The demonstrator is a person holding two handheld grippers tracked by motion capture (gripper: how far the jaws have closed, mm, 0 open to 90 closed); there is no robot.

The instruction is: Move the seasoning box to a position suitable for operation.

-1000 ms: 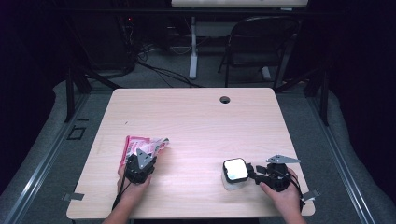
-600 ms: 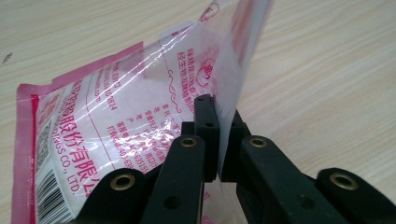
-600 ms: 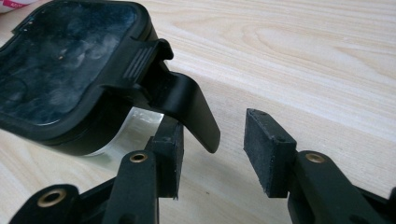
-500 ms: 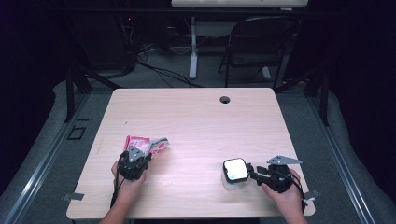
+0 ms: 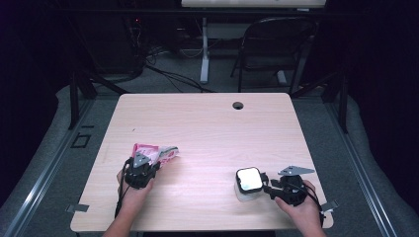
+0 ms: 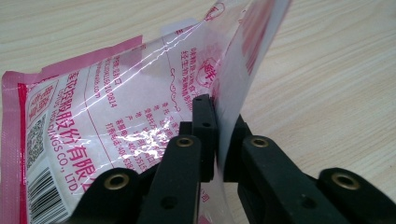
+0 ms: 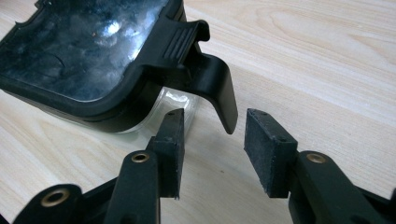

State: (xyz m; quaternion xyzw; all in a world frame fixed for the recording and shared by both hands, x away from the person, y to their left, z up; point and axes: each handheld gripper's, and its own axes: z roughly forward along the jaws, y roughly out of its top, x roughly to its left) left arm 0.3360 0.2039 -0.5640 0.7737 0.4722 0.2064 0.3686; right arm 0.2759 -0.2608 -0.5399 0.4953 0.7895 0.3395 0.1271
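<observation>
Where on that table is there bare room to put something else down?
The table's far half, up to the cable hole, is bare, as is the middle strip between the pink packet and the lidded container. The near corners are crowded.

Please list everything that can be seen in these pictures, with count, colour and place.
Plastic bag: one, clear with pink print, left front of table, edge pinched.
Container: one, clear body, black-rimmed lid, right front of table.
Lid latch: one, black, between open jaws.
Table: one, light wood, centre.
Chair: one, black, behind table.
Left gripper: one, black, shut on bag.
Right gripper: one, black, open at latch.
Hands: two, front edge.
</observation>
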